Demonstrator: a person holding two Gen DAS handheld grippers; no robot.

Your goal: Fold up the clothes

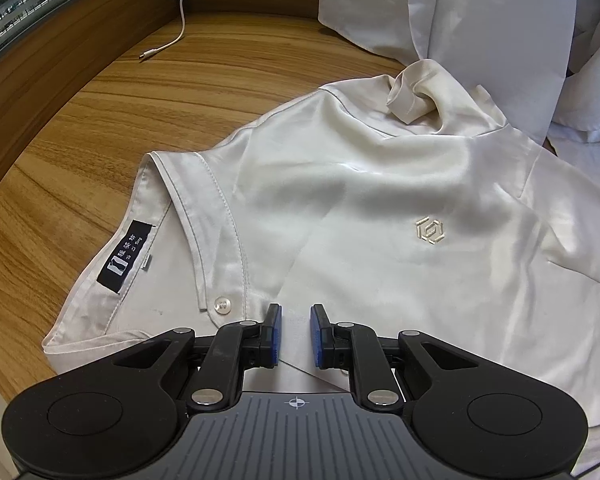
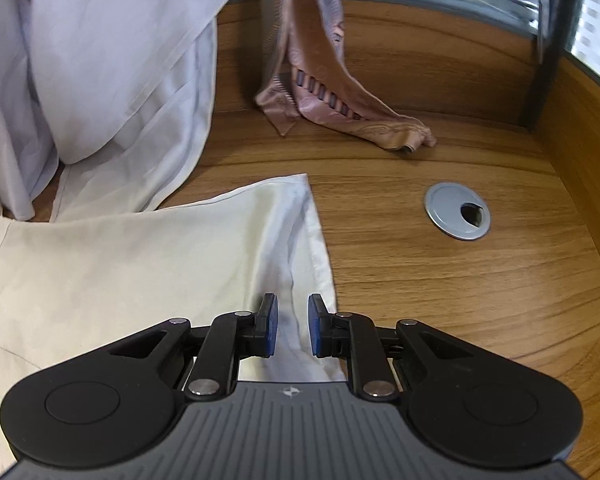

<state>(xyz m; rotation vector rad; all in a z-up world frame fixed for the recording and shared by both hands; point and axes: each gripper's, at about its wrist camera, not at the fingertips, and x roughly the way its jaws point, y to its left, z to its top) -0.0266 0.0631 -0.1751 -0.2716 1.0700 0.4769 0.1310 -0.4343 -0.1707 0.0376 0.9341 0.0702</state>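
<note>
A cream satin button-up shirt (image 1: 380, 208) with an embroidered hexagon emblem lies spread across the wooden desk (image 1: 80, 168), filling the centre and right of the left wrist view, its collar and black label at lower left. The left gripper (image 1: 296, 332) hovers over the placket beside a pearl button, blue pads slightly apart and gripping nothing. In the right wrist view, the right gripper (image 2: 292, 326), jaws likewise narrowly parted, straddles a raised fold of the shirt's edge at lower centre, with a pale lavender garment (image 2: 100, 60) at upper left, a pink patterned cloth (image 2: 320, 92) at top centre and a round grey cable grommet (image 2: 457, 211) at right.
</note>
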